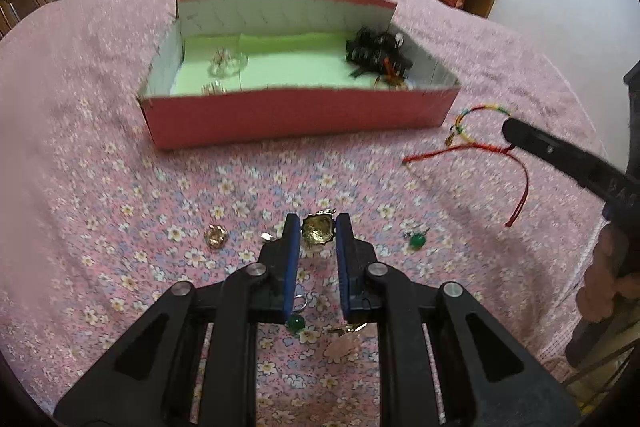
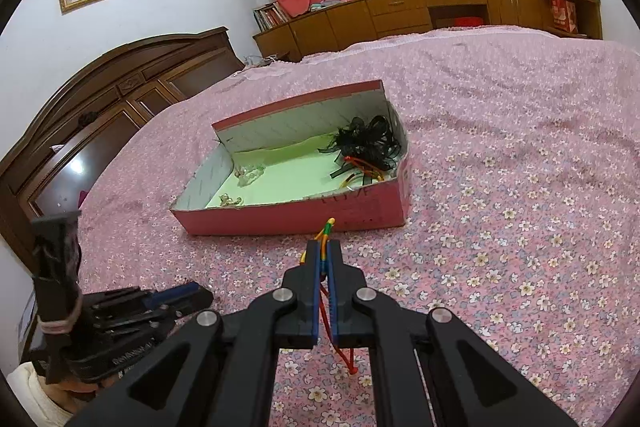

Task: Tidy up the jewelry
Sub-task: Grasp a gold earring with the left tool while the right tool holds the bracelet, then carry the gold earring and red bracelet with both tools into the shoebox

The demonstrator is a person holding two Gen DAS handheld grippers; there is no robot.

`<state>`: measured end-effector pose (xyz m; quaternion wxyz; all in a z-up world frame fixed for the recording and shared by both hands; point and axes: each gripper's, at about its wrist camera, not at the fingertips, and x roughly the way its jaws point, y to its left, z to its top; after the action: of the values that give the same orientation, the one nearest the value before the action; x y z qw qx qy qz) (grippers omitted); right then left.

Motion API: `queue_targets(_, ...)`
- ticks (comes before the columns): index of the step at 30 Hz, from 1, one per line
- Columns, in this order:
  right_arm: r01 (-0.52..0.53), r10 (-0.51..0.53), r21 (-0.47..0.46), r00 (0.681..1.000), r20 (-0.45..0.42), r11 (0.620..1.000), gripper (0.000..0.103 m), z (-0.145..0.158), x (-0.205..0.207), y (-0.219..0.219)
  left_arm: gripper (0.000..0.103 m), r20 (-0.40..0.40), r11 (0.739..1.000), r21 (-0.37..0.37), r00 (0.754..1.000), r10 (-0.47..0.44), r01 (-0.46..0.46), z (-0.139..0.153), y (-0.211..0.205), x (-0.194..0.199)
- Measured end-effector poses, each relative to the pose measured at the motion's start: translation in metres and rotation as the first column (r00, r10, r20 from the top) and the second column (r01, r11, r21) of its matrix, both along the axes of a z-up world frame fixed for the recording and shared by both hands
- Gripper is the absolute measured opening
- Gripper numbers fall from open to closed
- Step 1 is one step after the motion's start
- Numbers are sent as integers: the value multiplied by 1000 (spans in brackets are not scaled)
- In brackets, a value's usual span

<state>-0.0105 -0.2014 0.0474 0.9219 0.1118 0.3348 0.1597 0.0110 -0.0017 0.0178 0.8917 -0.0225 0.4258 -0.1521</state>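
Observation:
A red box (image 1: 304, 121) with a green floor stands on the bed; it holds clear jewelry at its left and black cords (image 1: 376, 51) at its right. My left gripper (image 1: 318, 227) is shut on a gold brooch (image 1: 318, 231) just above the bedspread. My right gripper (image 2: 325, 253) is shut on a multicolored cord bracelet (image 2: 326, 231) with red strings (image 1: 480, 155) hanging down, in front of the box (image 2: 320, 219). The right gripper also shows in the left wrist view (image 1: 516, 133).
Loose pieces lie on the floral bedspread: a gold ring (image 1: 216, 235), a green bead earring (image 1: 417, 240), another green bead (image 1: 296, 323) and a pink pendant (image 1: 344, 347). A wooden headboard (image 2: 100, 115) and cabinets (image 2: 420, 11) stand beyond the bed.

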Motion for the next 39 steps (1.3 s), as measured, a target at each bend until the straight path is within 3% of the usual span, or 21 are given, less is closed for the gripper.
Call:
queue_targets(12, -13, 14, -17, 999, 51, 1000, 5, 13, -7, 7, 9, 147, 999, -40, 989, 31, -26, 38, 7, -7)
queue_targets(20, -29, 34, -38, 992, 121, 999, 5, 30, -13, 17, 9, 267, 998, -47, 962, 63, -52, 64, 9, -8)
queue_targets(34, -39, 51, -61, 973, 226, 997, 5, 56, -4, 35, 9, 365, 994, -66, 925, 105, -87, 83, 19, 8)
queue_targets(39, -33, 48, -63, 964, 262, 997, 5, 61, 4, 41, 9, 423, 993, -64, 898, 121, -104, 92, 23, 18)
